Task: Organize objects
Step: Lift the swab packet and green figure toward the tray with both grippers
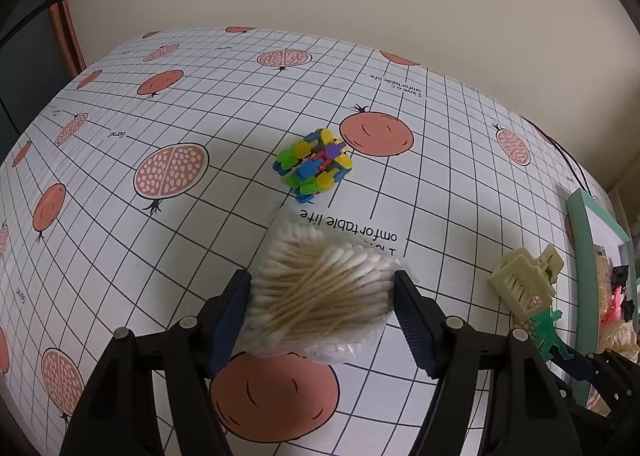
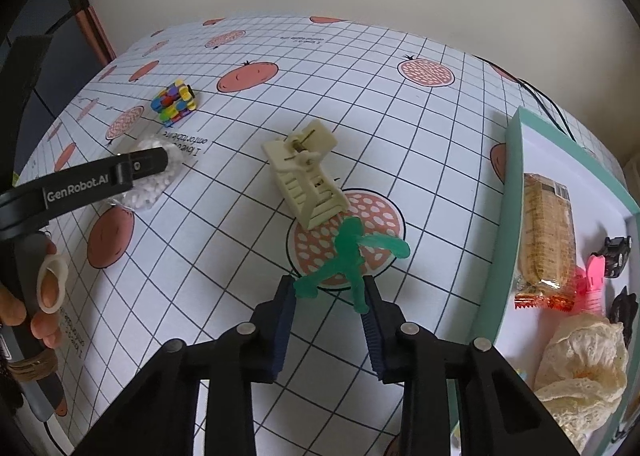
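Observation:
A clear bag of cotton swabs (image 1: 320,308) sits between the fingers of my left gripper (image 1: 321,278), whose pads press on both its sides, low over the tablecloth. The right wrist view shows one left finger (image 2: 140,165) over the same bag (image 2: 150,191). My right gripper (image 2: 329,284) is shut on a green rubbery figure (image 2: 348,252), an arm against one pad and a leg against the other; its head points away. A cream hair claw clip (image 2: 306,179) lies just beyond the figure. A multicoloured block toy (image 1: 314,163) stands past the bag.
A mint-rimmed tray (image 2: 508,191) stands at the right, holding a snack pack (image 2: 546,232), a black toy car (image 2: 618,252), a pink item (image 2: 592,280) and cream lace cloth (image 2: 584,368). A hand (image 2: 44,296) grips the left tool. A wall lies behind the table.

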Available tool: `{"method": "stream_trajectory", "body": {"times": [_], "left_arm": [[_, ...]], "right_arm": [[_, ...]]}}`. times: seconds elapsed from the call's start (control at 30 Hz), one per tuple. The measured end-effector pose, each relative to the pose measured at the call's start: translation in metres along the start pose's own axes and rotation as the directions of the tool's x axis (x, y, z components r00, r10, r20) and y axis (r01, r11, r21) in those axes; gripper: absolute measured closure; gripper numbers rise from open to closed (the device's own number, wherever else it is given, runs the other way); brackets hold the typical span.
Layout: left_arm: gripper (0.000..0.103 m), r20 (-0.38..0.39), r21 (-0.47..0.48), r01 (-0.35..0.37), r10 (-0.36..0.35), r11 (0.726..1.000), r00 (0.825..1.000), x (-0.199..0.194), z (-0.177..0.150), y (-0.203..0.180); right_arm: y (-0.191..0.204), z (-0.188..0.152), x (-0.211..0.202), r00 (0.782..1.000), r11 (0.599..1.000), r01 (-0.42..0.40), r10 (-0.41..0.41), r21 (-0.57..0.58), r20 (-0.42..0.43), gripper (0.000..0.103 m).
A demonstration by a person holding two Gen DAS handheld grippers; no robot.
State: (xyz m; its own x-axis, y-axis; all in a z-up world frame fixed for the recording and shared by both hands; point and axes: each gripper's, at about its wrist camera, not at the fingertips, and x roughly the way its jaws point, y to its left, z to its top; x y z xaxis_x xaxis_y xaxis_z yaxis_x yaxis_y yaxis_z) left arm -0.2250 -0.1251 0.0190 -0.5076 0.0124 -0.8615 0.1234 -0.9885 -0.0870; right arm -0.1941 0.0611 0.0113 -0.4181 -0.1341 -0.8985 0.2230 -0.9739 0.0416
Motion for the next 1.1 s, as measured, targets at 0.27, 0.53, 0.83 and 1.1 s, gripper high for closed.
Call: {"method": "stream_trajectory", "body": {"times": [0.27,0.53,0.83,1.1], "left_arm": [[0.031,0.002,-0.035,0.032,-0.032,0.999,0.999,-0.008,0.003,0.002],[0.031,0.018,-0.078,0.066,-0.065,0.995,0.998,-0.025,0.006,0.001],[0.031,0.074,-0.120,0.121,-0.112,0.985,0.991,-0.050,0.010,-0.002],[0.031,0.112,-0.106,0.186,-0.174,0.977,0.978,-0.068,0.017,-0.021]], "right_arm": [[-0.007,0.000,-0.013,0.999,1.000,-0.015,0.015,0.013,0.030,0.069],[-0.009,0.006,-0.033,0.997,1.000,-0.028,0.027,0.013,0.078,0.069],[-0.018,0.006,-0.054,0.991,0.998,-0.052,0.049,0.022,0.123,0.069],[-0.041,0.004,-0.067,0.991,0.997,-0.045,0.036,0.069,0.128,0.069]]}}
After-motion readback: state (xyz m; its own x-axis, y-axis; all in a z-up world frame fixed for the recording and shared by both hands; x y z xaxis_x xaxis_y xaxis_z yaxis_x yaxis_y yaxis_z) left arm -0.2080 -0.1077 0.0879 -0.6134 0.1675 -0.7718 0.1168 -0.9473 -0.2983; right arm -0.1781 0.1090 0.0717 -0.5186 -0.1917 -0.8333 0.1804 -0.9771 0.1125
